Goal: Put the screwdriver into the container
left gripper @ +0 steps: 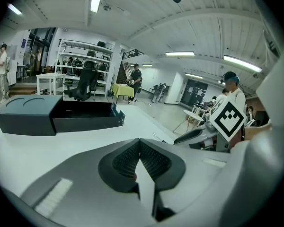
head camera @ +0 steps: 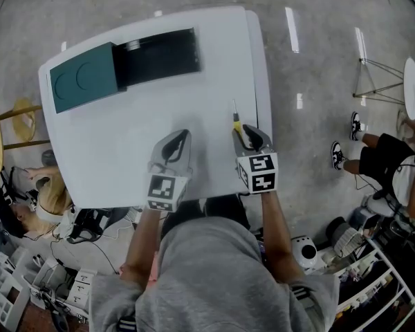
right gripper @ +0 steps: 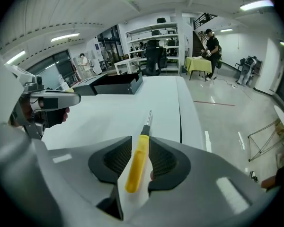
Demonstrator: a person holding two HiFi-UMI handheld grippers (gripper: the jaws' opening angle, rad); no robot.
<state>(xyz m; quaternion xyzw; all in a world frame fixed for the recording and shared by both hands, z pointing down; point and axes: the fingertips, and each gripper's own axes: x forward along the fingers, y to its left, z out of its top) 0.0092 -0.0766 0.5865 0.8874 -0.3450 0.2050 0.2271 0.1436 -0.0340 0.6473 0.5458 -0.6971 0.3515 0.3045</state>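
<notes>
**Screwdriver on the table between open right jaws**

The screwdriver point(right gripper: 137, 159) lies flat on the white table point(head camera: 124, 144), close to the table's right edge. Its yellow handle is toward the person and its thin metal shaft points away. In the head view it shows as a short yellow stick point(head camera: 237, 124) just ahead of the right gripper point(head camera: 244, 134).

The right gripper point(right gripper: 141, 140) is angled down over it with its jaws spread. The handle sits in the gap between the two ribbed pads, with bare table visible beside it, so the pads do not clamp it.

The left gripper point(head camera: 182, 138) is beside the right one, nearer the middle of the table. Its jaws are closed tip against tip, with nothing between them point(left gripper: 139, 144).

The container point(head camera: 159, 56) is well apart from the screwdriver, at the far left of the table. It is a dark tray with its open side up, drawn out of a teal sleeve point(head camera: 83, 81) that lies to its left. From the left gripper view the tray point(left gripper: 87, 117) looks empty inside.
</notes>
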